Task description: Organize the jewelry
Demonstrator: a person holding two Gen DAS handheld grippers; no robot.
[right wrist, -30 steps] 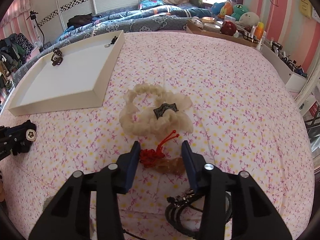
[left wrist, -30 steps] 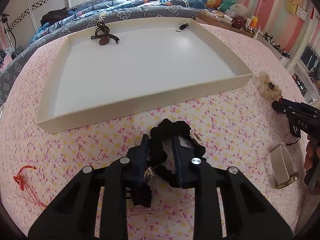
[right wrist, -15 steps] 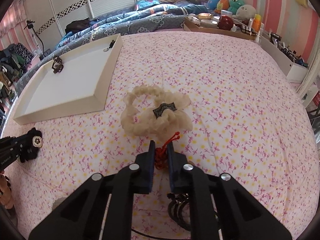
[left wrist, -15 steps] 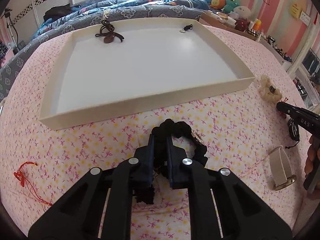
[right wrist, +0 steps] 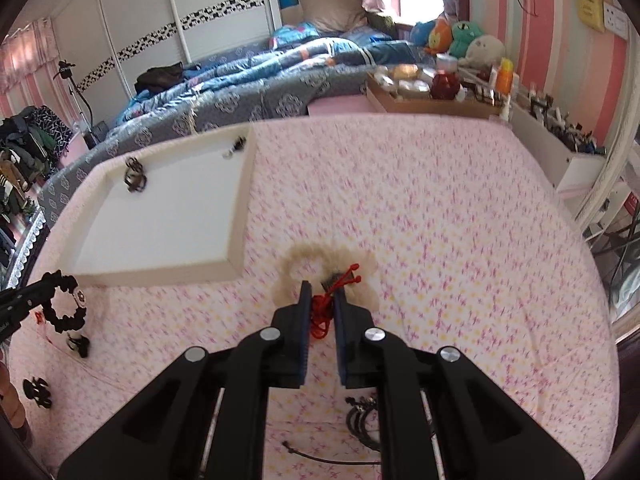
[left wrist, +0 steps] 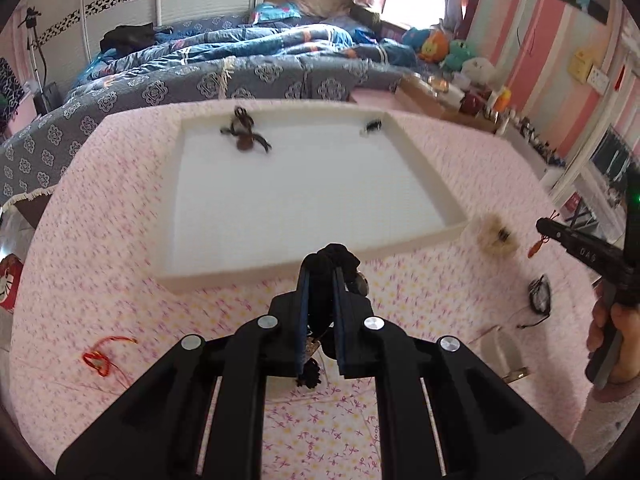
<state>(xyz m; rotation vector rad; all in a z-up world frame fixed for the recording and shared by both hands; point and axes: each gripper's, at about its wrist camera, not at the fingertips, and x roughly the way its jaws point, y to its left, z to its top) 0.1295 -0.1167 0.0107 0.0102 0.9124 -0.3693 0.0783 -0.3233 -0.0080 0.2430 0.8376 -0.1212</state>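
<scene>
My left gripper (left wrist: 320,276) is shut on a black scrunchie (left wrist: 336,254) with a metal charm, held up off the pink bedspread just in front of the white tray (left wrist: 280,272). In the right wrist view the same scrunchie (right wrist: 66,308) hangs at the far left. My right gripper (right wrist: 321,292) is shut on a red knotted cord (right wrist: 320,314), raised above a cream scrunchie (right wrist: 288,268) lying on the bed. The tray (right wrist: 236,216) holds a brown cord piece (left wrist: 244,136) and a small black item (left wrist: 372,125) along its far side.
Loose on the bedspread are a red cord (left wrist: 100,358), black hair ties (left wrist: 540,300), a beige-strapped watch (left wrist: 504,356) and small black pieces (right wrist: 38,392). A blue quilt (right wrist: 248,80) lies behind, a wooden box of bottles (right wrist: 432,96) to the back right.
Both grippers have closed, the left on the black scrunchie and the right on the red cord. Both have then risen off the bed with them.
</scene>
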